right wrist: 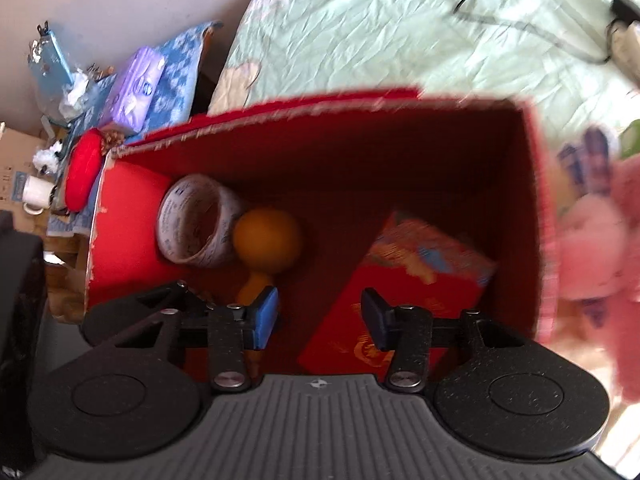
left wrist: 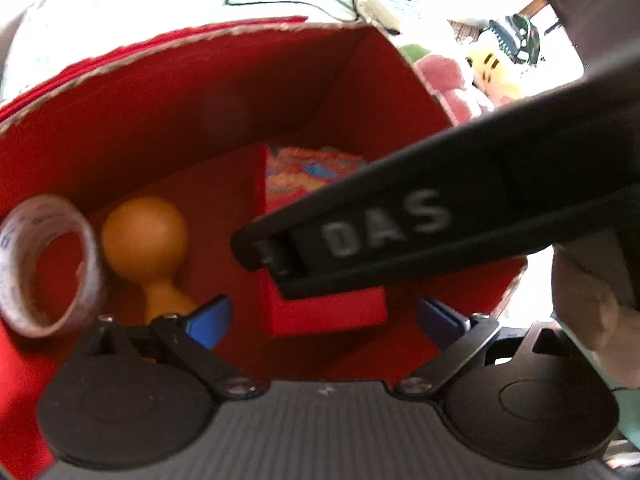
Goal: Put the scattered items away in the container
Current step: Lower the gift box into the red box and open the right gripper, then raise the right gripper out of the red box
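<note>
Both my grippers hang over the red box [right wrist: 400, 140], pointing steeply down into it. The right gripper [right wrist: 320, 316] has its jaws apart with nothing between the pads; I see only the dark floor of the box in the gap. The left gripper [left wrist: 324, 320] is also spread wide and empty, its blue pads standing either side of the red packet [left wrist: 320, 304] without touching it.

Inside the box lie three things. The tape roll [right wrist: 196, 220] sits ahead of my right jaws and off to their left, tipped on its edge against the wall. Touching it, and nearer the jaws, is the orange gourd-shaped toy [right wrist: 266, 240] — its round head points away from me and its narrow neck runs back to just behind my right gripper's left pad, so its long axis lies roughly along the way the fingers point. The red packet lies on the right-hand side, its near corner under the right pad, its printed end farther off.

From the left wrist view the right gripper's black body crosses above the packet, so the two tools are close together over the same opening.

I judge these items already stowed — the next pick is outside. A pink plush toy [right wrist: 592, 248] shows just beyond the box's right wall, nearer my right hand's side.
</note>
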Motion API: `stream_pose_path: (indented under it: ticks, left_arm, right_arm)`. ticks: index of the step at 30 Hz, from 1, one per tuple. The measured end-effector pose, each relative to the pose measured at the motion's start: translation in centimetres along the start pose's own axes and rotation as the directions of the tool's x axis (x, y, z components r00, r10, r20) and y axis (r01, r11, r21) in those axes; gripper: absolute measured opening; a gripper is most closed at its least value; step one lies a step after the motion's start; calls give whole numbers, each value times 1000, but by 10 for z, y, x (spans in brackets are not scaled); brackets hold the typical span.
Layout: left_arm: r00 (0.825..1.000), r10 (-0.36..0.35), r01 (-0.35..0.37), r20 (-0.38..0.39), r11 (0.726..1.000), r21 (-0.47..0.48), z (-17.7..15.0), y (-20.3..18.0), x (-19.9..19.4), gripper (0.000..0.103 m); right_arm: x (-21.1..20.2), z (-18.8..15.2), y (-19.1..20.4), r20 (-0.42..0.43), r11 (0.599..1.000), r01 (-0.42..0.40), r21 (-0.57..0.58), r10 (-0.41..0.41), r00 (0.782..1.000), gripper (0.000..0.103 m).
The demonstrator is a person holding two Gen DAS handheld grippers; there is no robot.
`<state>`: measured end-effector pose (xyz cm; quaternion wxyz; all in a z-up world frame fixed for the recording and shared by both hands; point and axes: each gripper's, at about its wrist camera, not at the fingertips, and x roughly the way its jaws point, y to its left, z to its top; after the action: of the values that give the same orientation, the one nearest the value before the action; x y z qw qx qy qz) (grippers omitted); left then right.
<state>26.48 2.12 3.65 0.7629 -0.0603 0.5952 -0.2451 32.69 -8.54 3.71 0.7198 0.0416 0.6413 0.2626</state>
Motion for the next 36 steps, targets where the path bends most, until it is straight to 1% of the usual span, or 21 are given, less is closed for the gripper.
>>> stream_pose_path:
  ticks: [3, 6, 8, 10, 11, 12, 14, 17, 18, 19, 23, 24, 26, 27, 29, 31, 33, 36]
  left_arm:
    - [1000, -4, 4, -9, 1000, -2, -4, 5, -2, 98]
    - [1000, -8, 8, 5, 1000, -7, -8, 7, -7, 98]
    - [1000, -20, 20, 2, 1000, -19, -8, 12, -9, 98]
    - [1000, -16, 16, -10, 999, -27, -8, 15, -7, 98]
    - [1000, -10, 10, -19, 1000, -28, -7, 16, -5, 98]
    - [1000, -9, 8, -23, 1000, -28, -7, 16, -4, 98]
    - [1000, -3, 2, -24, 1000, -24, -7, 16, -4, 98]
    - [1000, 5, -6, -24, 1000, -23, -6, 16, -4, 98]
    - [1000, 3, -4, -25, 1000, -26, -5, 16, -4, 98]
    - [1000, -1, 0, -27, 1000, -31, -5, 17, -3, 98]
    - [999, -14, 13, -31, 999, -41, -2, 16, -1, 98]
    - [999, -15, 14, -29, 999, -39, -1, 15, -1, 98]
    - [999, -24, 23, -27, 999, -36, 2, 13, 0, 98]
    - [999, -27, 26, -25, 999, -34, 3, 12, 0, 98]
    - [999, -31, 31, -19, 999, -26, 5, 10, 0, 98]
    - [999, -44, 44, -14, 999, -24, 8, 9, 1, 98]
    - [999, -51, 51, -12, 998, -23, 11, 7, 3, 98]
    - [999, -47, 47, 0, 999, -22, 16, 2, 7, 98]
  right_arm:
    - [12, 0, 3, -57, 997, -66, 29, 68, 996, 50]
    - [19, 0, 2, -125, 988, -137, 70, 145, 982, 51]
    - [21, 0, -1, -142, 983, -155, 98, 168, 976, 52]
    - [26, 0, -3, -169, 980, -163, 116, 182, 969, 52]
    - [30, 0, -3, -185, 980, -158, 119, 178, 966, 53]
    - [32, -1, -4, -193, 980, -153, 124, 175, 966, 50]
    - [35, -1, -6, -204, 983, -127, 132, 153, 967, 55]
    - [34, -4, -6, -210, 996, -21, 83, 39, 977, 55]
    - [32, -5, -7, -204, 998, 10, 63, 3, 979, 48]
    - [30, -5, -7, -199, 998, 20, 53, -9, 980, 46]
    - [16, -4, -6, -171, 999, 17, 29, -12, 985, 47]
    - [12, -4, -5, -160, 999, 20, 26, -16, 987, 53]
    - [4, -5, -8, -130, 999, 30, 30, -26, 991, 58]
    - [-1, -6, -12, -116, 999, 16, 48, -11, 993, 55]
    - [-13, -7, -19, -75, 995, -44, 88, 51, 996, 55]
    - [-27, -9, -23, -19, 993, -71, 97, 73, 997, 54]
    - [-37, -10, -20, 18, 995, -67, 69, 66, 998, 53]
    - [-49, -11, -18, 85, 999, -39, 16, 38, 996, 52]
